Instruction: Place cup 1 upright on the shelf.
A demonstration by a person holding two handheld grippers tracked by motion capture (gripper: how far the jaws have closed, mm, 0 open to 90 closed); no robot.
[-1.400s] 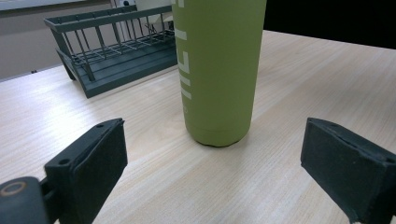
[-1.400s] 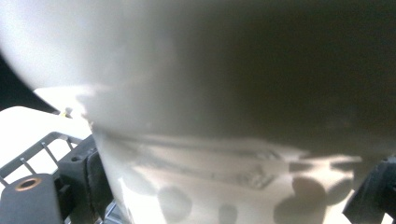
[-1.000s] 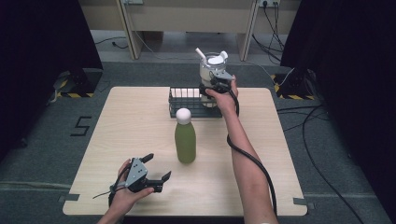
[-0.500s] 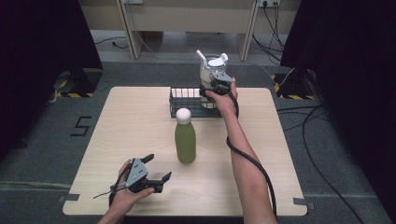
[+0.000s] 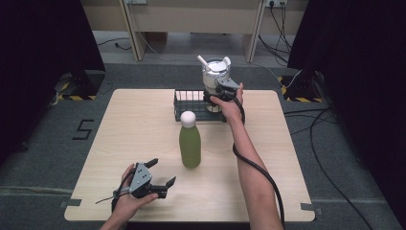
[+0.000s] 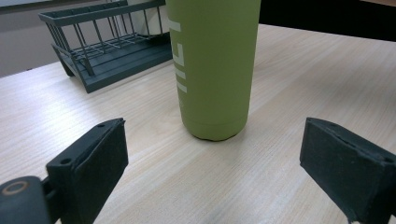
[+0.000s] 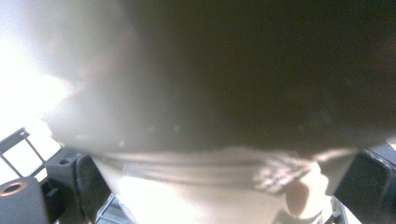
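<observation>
Steel glinted at the far edge of the table [image 5: 143, 124], where the right gripper [image 5: 221, 94] was clamped around a silver and white lidded tumbler [image 5: 214, 73], holding it above the right end of a dark wire rack [image 5: 189, 102]. The tumbler stood upright in the grip, its white lid on top and a white straw or spout sticking up at an angle toward the left. In the right gripper view the tumbler's body [image 7: 219, 186] sat pressed between the two black jaws, so close to the lens that it blurred, with a bar of the rack [image 7: 16, 140] visible at the lower left.

Nearer the person, a green bottle [image 5: 190, 145] with a white cap stood upright by itself on the wood, in front of the rack and apart from it. The left gripper [image 5: 158, 175] rested low at the near left of the table in the person's hand, its jaws spread and holding nothing. In the left gripper view the bottle [image 6: 215, 70] rose ahead of the gap between those jaws, well clear of both pads, white lettering running up its side, and the rack [image 6: 105, 44] lay beyond it to the left.
</observation>
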